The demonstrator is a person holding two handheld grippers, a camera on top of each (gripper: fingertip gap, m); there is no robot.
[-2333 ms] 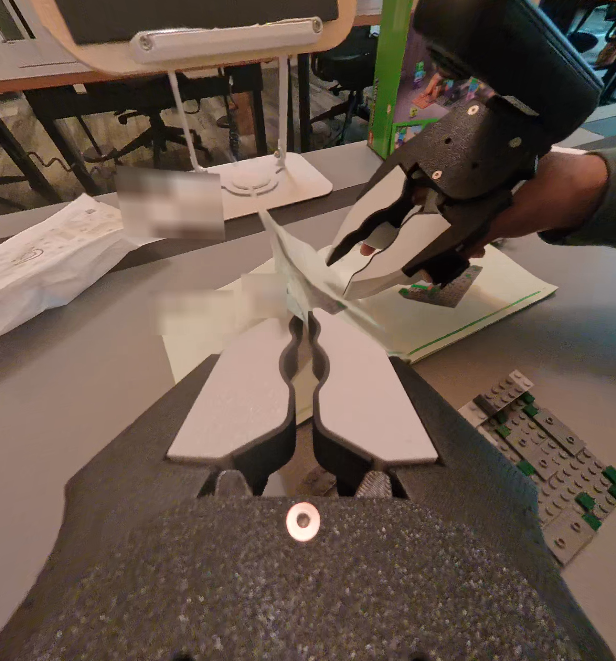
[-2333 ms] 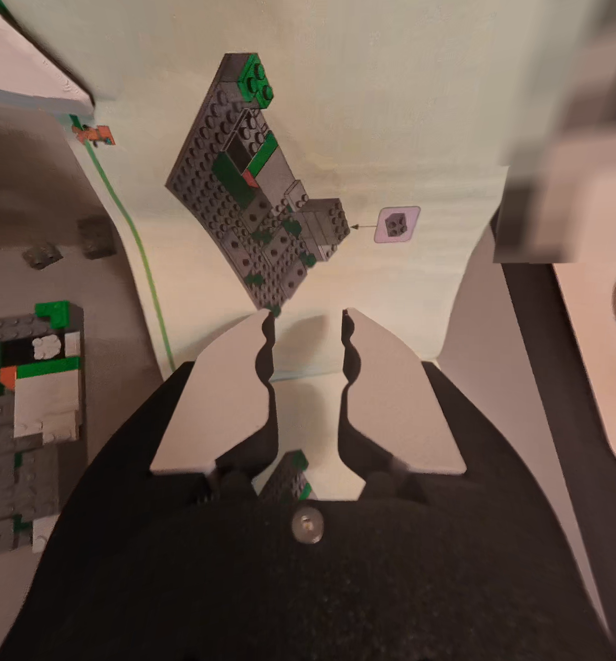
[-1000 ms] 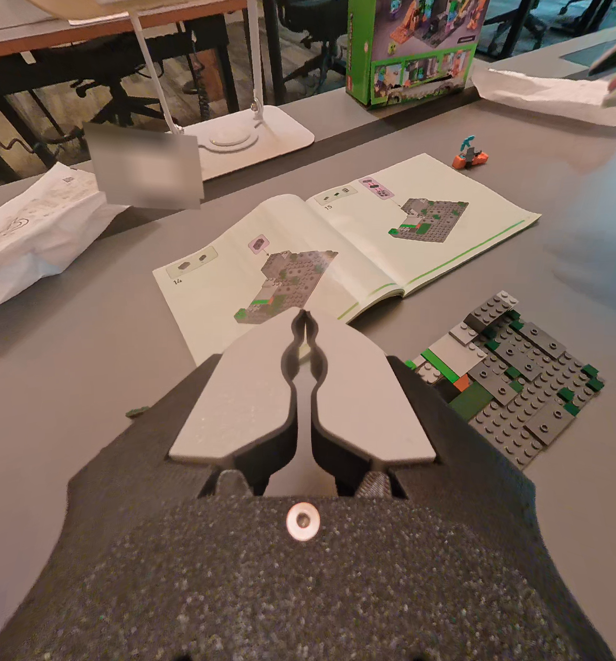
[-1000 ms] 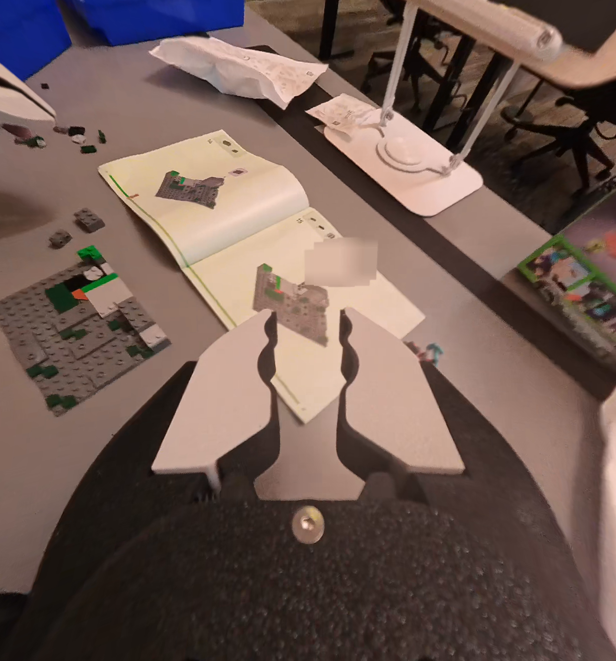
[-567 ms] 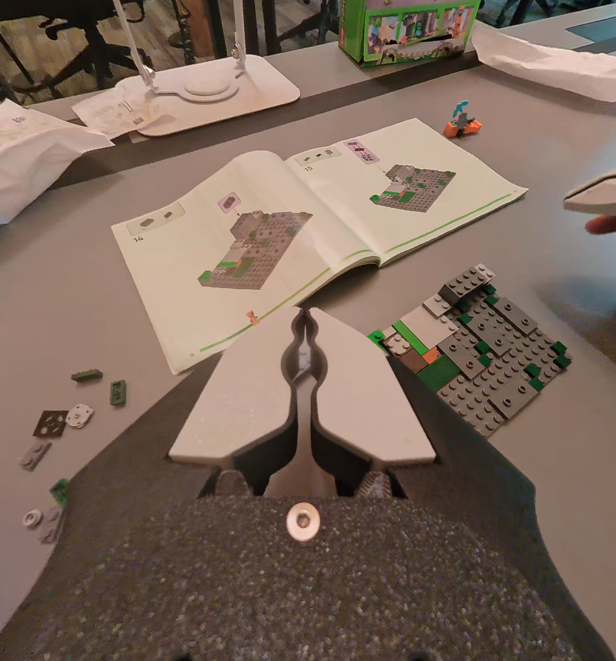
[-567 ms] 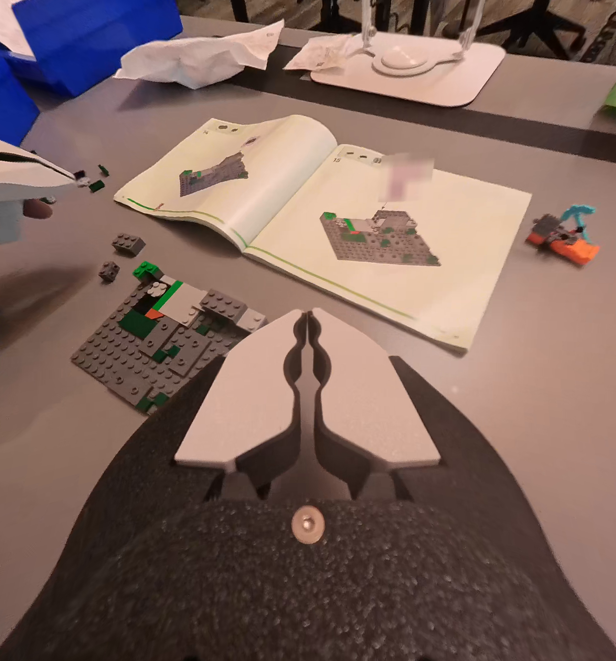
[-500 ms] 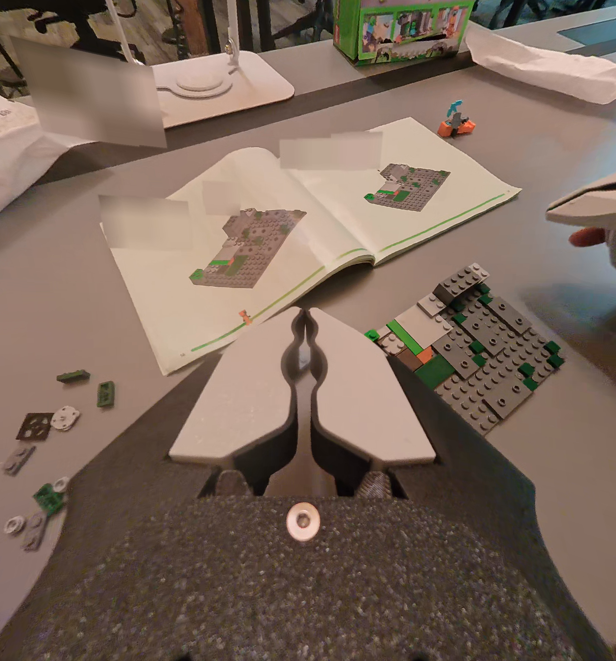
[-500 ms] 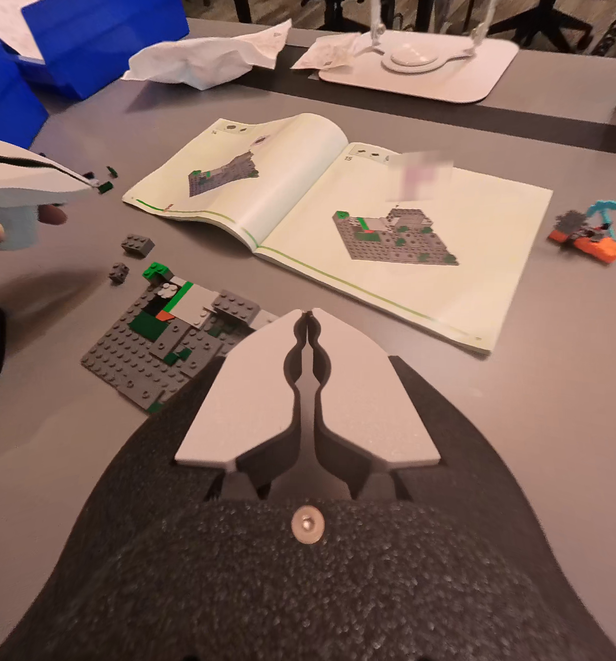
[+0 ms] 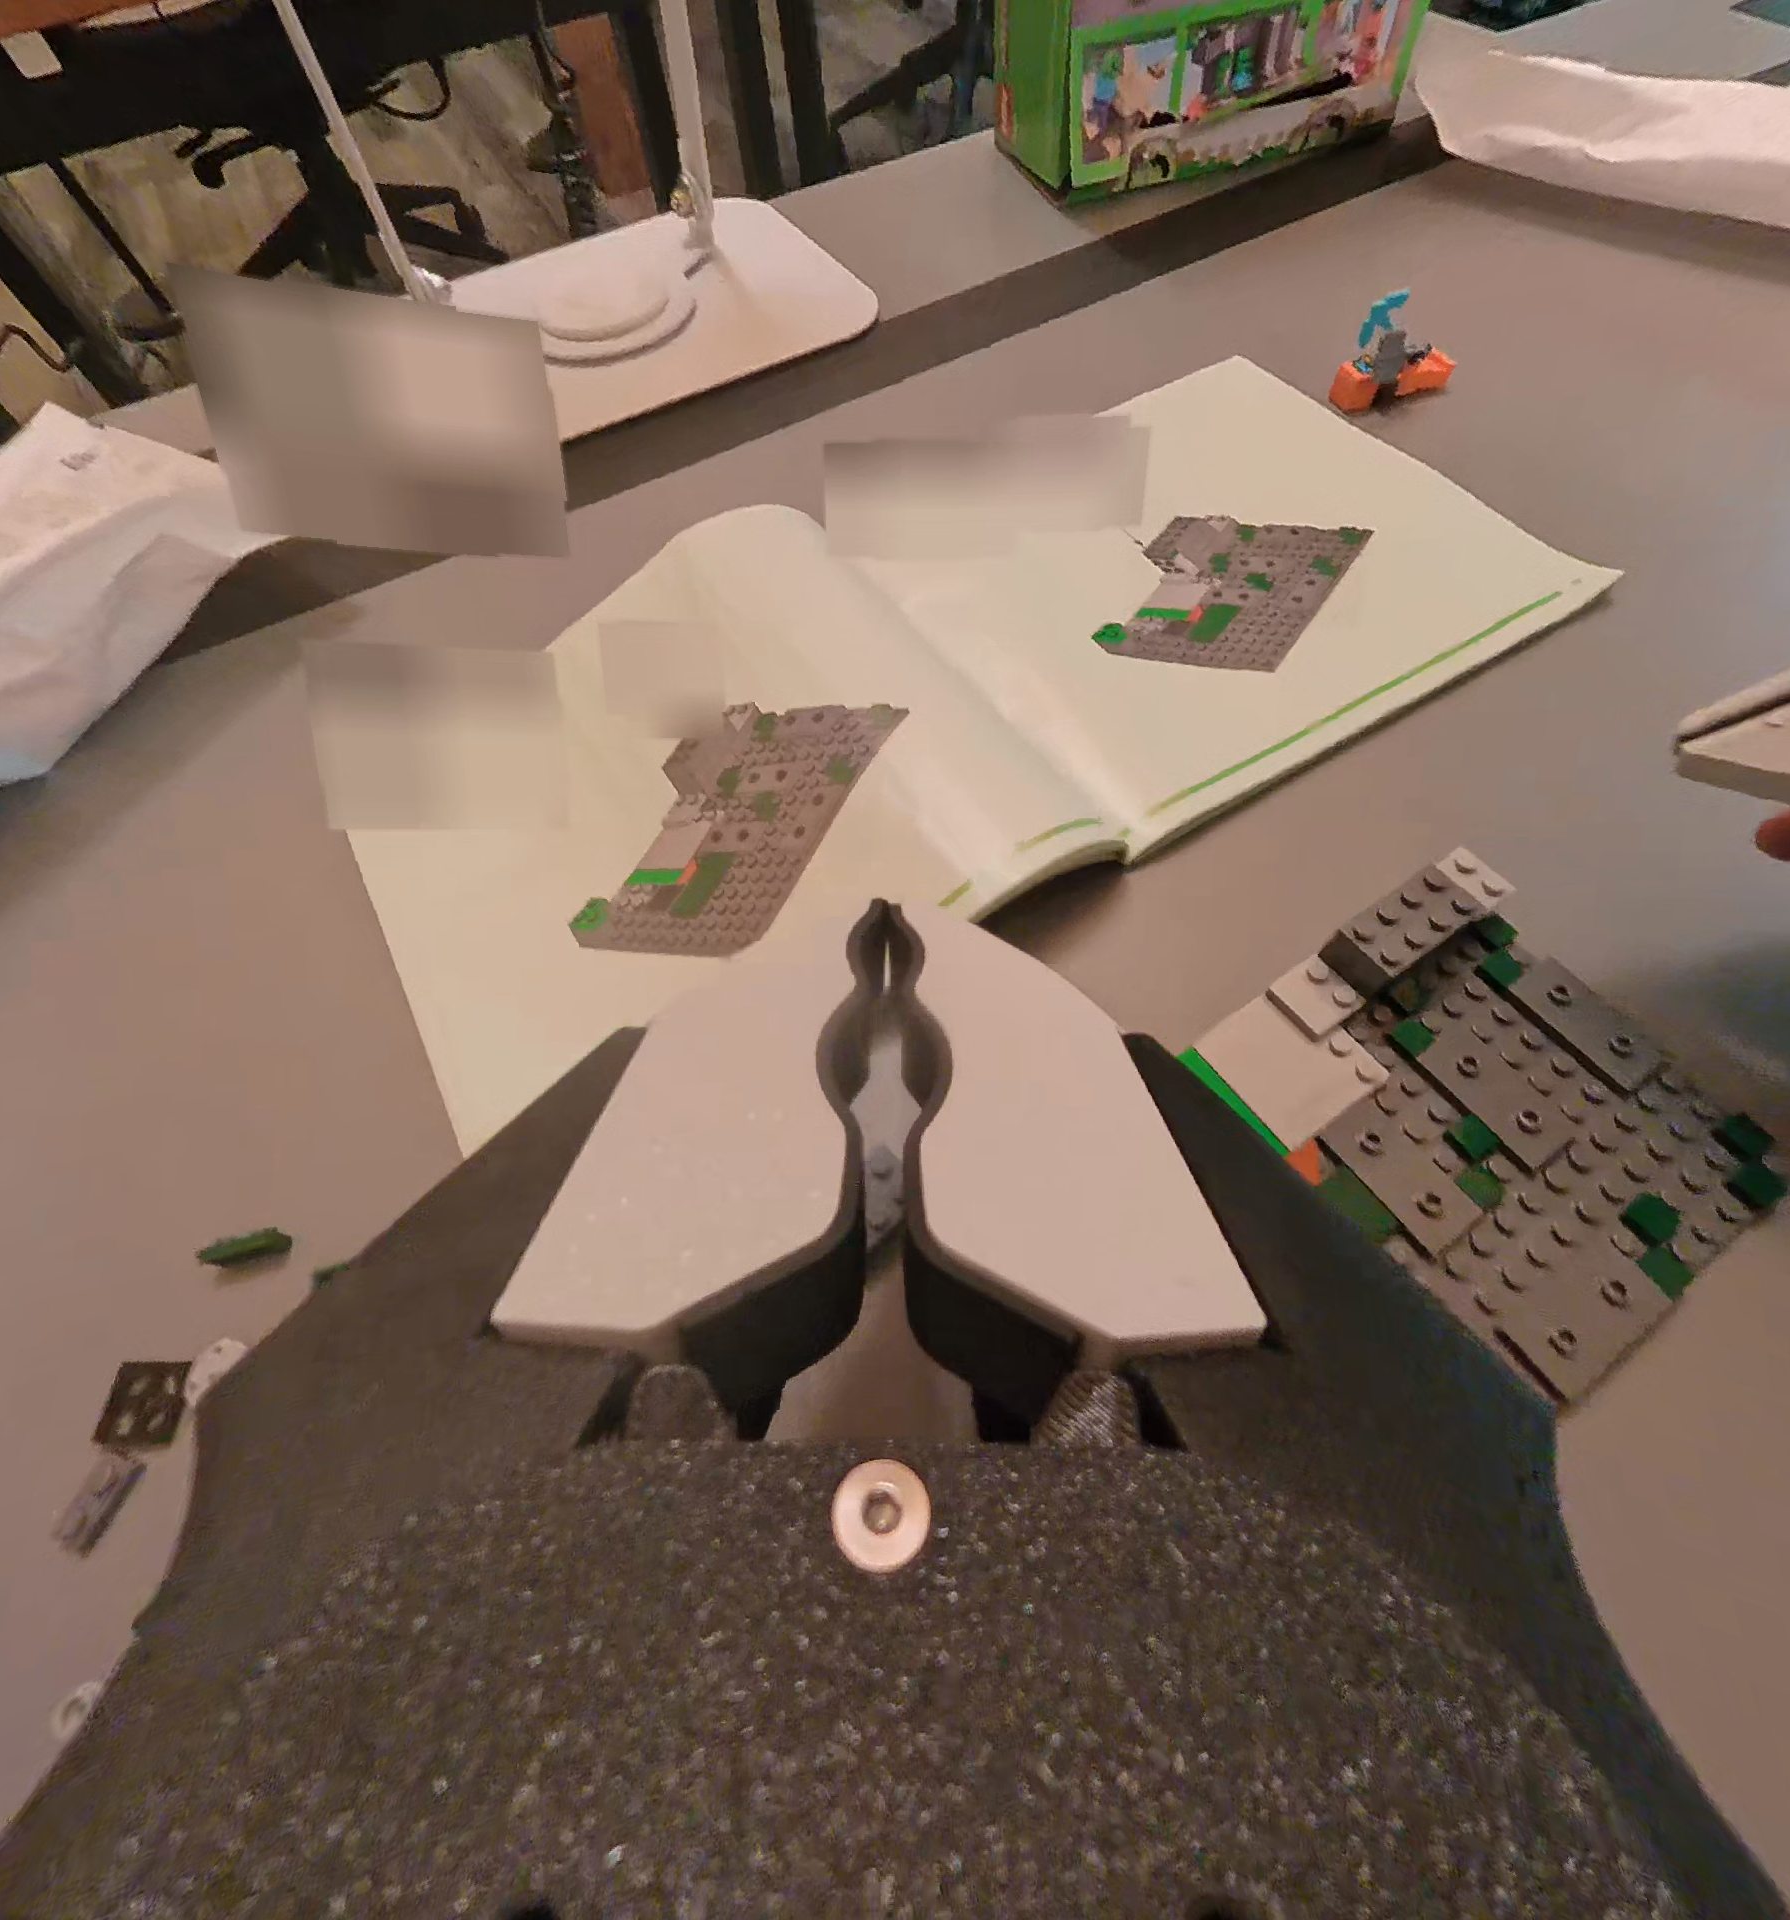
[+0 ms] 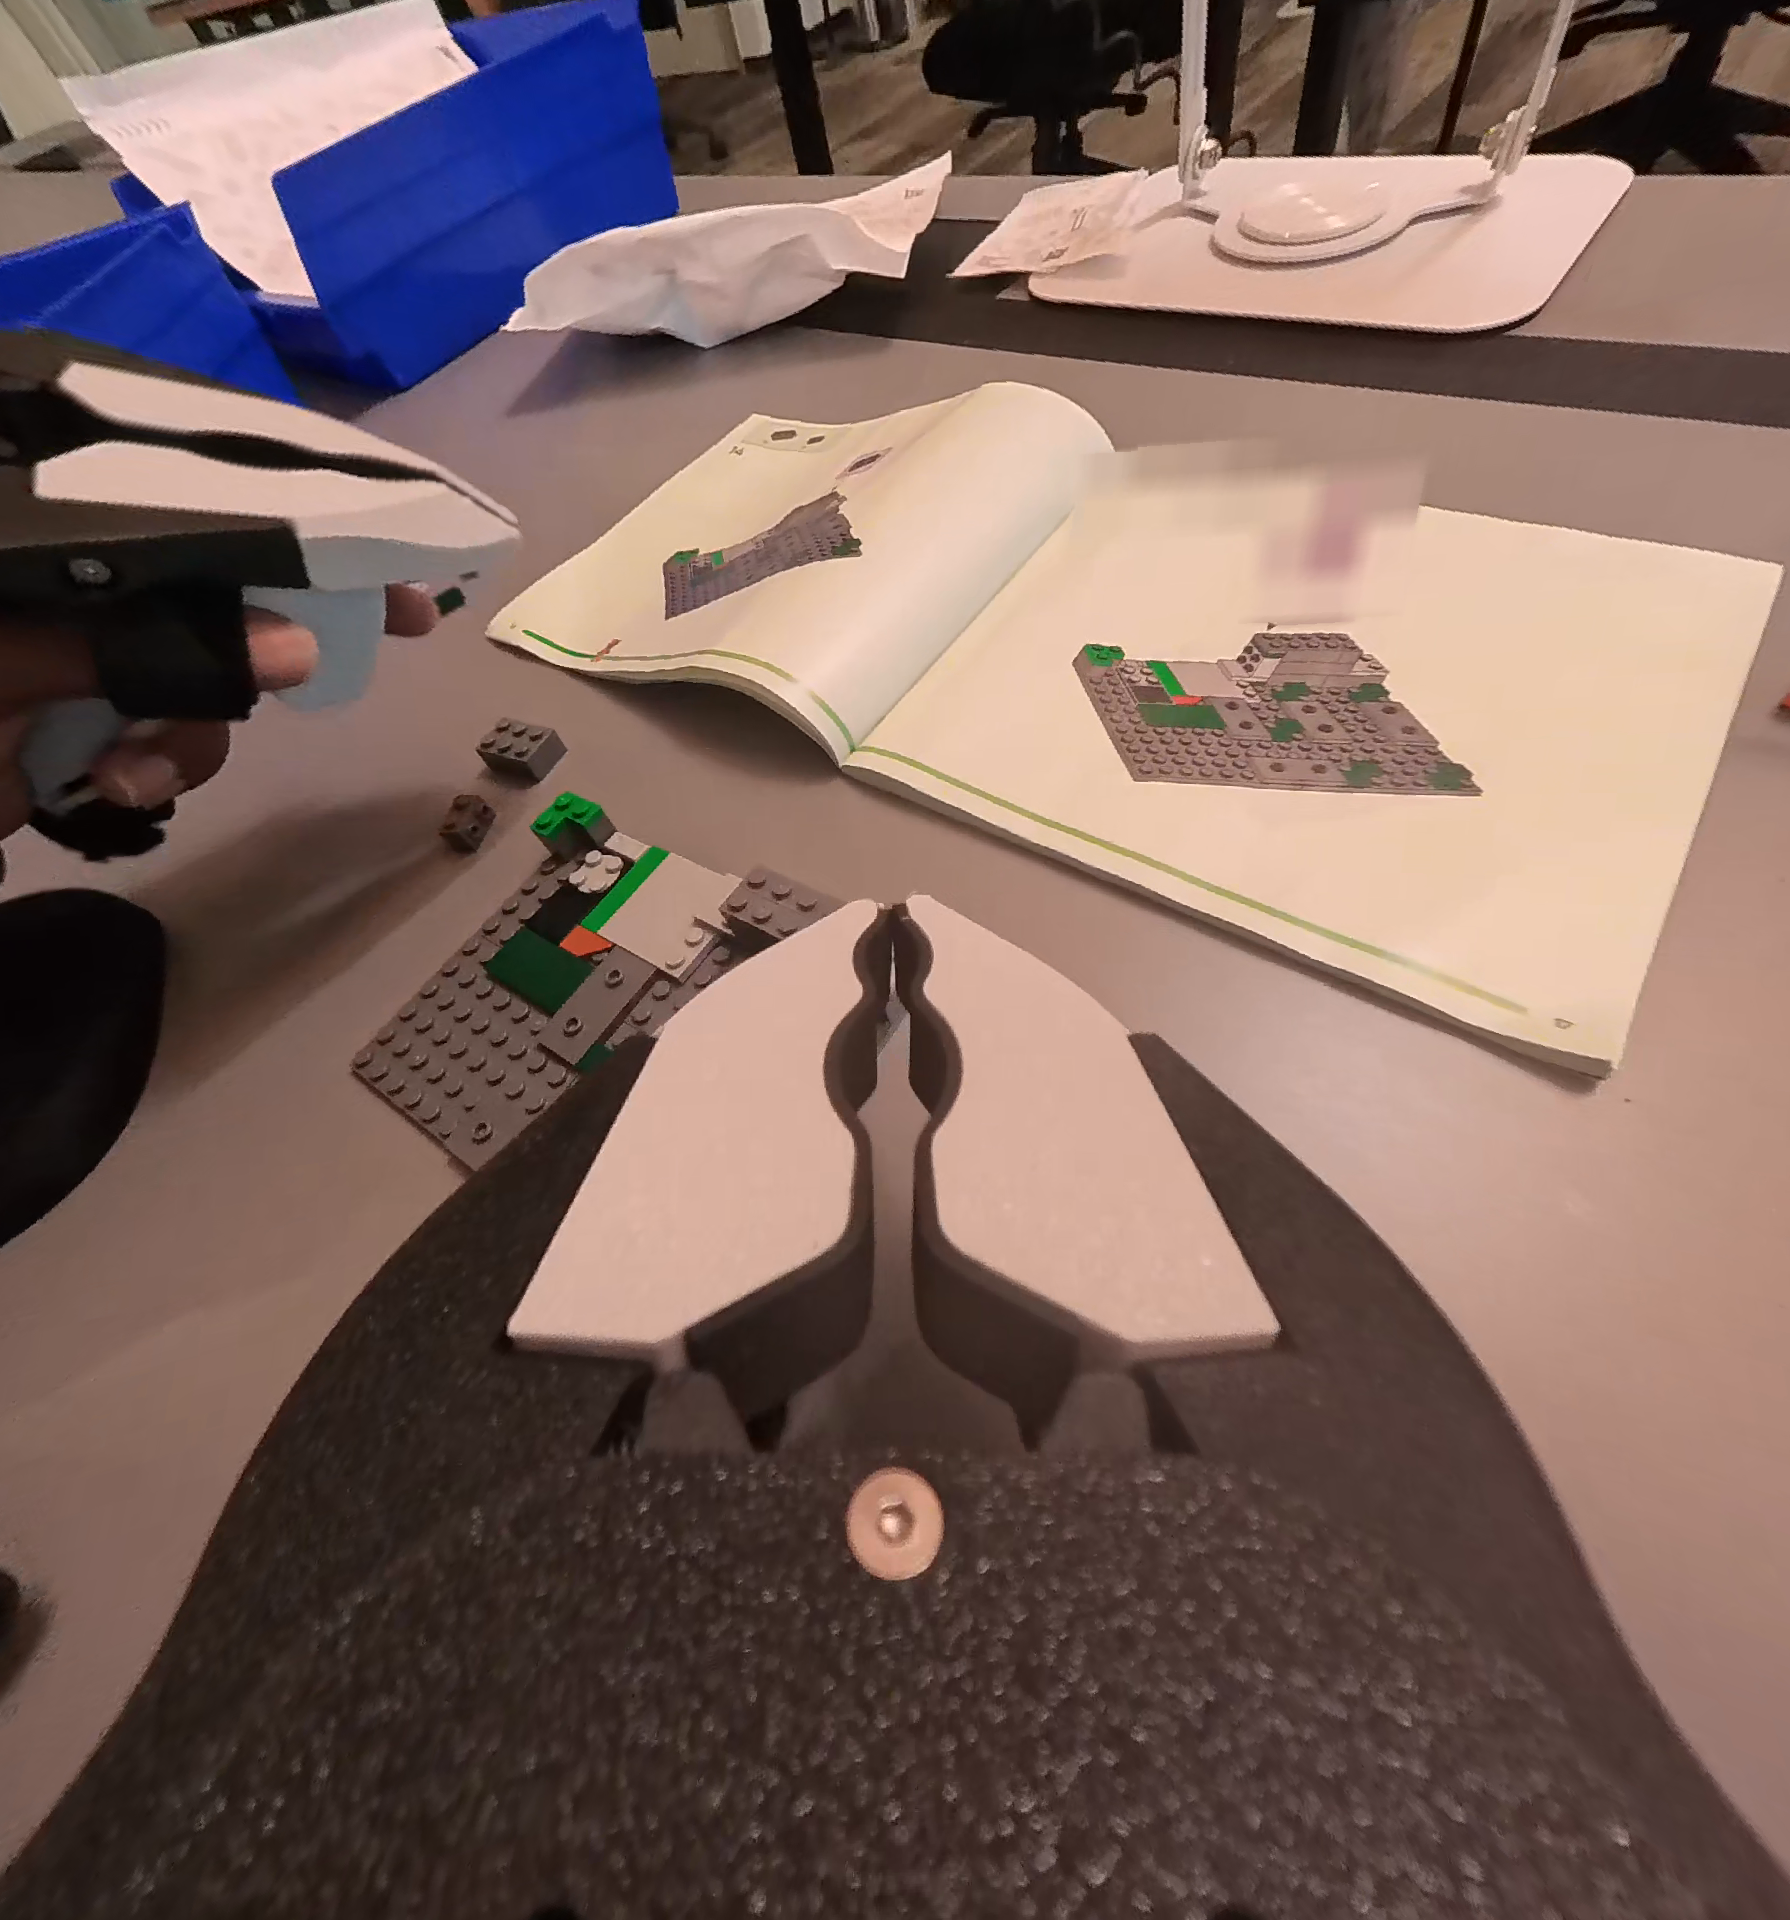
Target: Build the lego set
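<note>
The part-built grey baseplate with green, white and orange pieces (image 9: 1556,1122) lies on the table in front of the open instruction booklet (image 9: 1026,748). My left gripper (image 9: 886,914) is shut, held above the table just left of the build. A grey studded brick on the table shows through the gap between its fingers. In the right wrist view my right gripper (image 10: 891,912) is shut and empty, its tips over the build's (image 10: 475,1039) near right edge. The left gripper (image 10: 501,525) hovers there above a loose dark grey brick (image 10: 519,746) and a small brown piece (image 10: 467,821).
Small loose pieces (image 9: 247,1245) lie at the left. An orange and teal mini build (image 9: 1390,369) sits past the booklet (image 10: 1390,883). A white lamp base (image 10: 1338,249), crumpled white bags (image 10: 725,270), blue bins (image 10: 455,208) and the green set box (image 9: 1203,94) line the back. There is about 15 centimeters between the tips of the two grippers. About 9 centimeters separates my left fingertips from the small brown piece (image 10: 467,821).
My right gripper went from open to shut and swung left and down to the build's edge. My left gripper stayed shut and shifted over the table towards the build.
</note>
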